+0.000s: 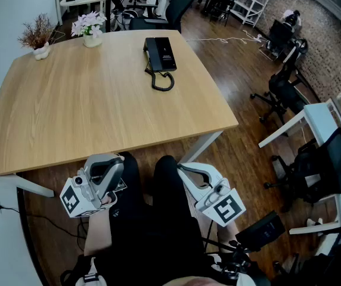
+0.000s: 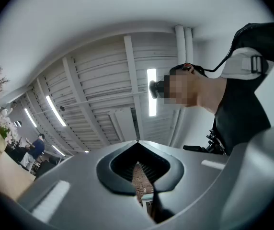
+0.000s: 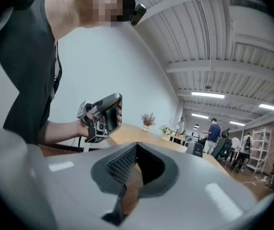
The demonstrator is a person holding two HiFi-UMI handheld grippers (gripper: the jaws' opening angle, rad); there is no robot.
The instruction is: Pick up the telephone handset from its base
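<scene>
A black telephone [image 1: 160,54] lies at the far side of the wooden table [image 1: 99,106], its handset resting on the base and its coiled cord [image 1: 163,82] trailing toward me. Both grippers hang near my lap, below the table's near edge and far from the phone. My left gripper [image 1: 108,161] is shut and empty; in the left gripper view its tips [image 2: 137,142] meet and aim up at the ceiling. My right gripper [image 1: 183,168] is also shut and empty, with its jaws [image 3: 137,144] closed and pointing level across the table top toward the left gripper [image 3: 103,115].
A pot of pink flowers [image 1: 89,28] and a dried plant [image 1: 37,37] stand at the table's far left corner. Office chairs [image 1: 281,91] and a white desk [image 1: 313,121] are on the wooden floor to the right. People stand at desks far behind.
</scene>
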